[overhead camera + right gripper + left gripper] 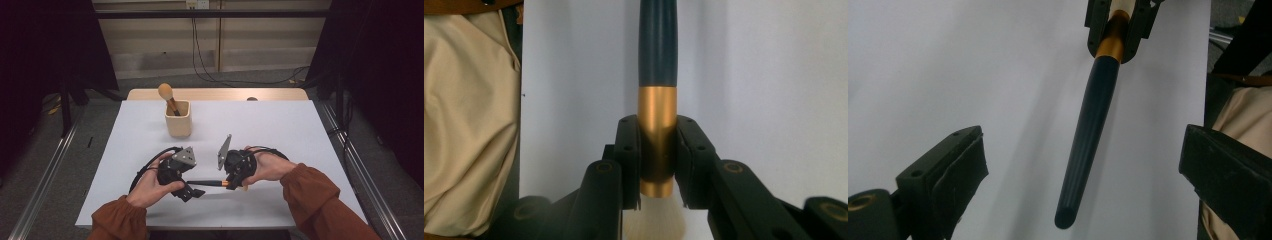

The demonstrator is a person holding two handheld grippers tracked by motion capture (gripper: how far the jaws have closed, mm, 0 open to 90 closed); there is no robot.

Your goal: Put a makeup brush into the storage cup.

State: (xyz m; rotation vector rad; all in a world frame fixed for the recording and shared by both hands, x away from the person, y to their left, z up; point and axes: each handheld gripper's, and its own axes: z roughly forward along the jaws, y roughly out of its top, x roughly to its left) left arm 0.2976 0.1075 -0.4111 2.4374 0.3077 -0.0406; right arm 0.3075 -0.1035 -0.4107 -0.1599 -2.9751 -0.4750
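The dark-handled brush (207,183) hangs level above the worktop (280,130) near its front edge, clamped at its gold collar by the right hand-held gripper (657,165). The left hand-held gripper (1083,165) stands wide around the handle's free end, not gripping. The wooden cup (178,119) toward the far edge already holds one brush (167,95); this one looks mid-handover, with placing left.

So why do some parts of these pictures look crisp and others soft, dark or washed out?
High view: the white table is evenly lit, the room around it nearly black. Left gripper view: the dark brush handle casts a soft shadow on the table, and the near black pads look slightly soft. Right gripper view: the gold ferrule is sharp with a gentle sheen, while the white bristles at the bottom edge blur.
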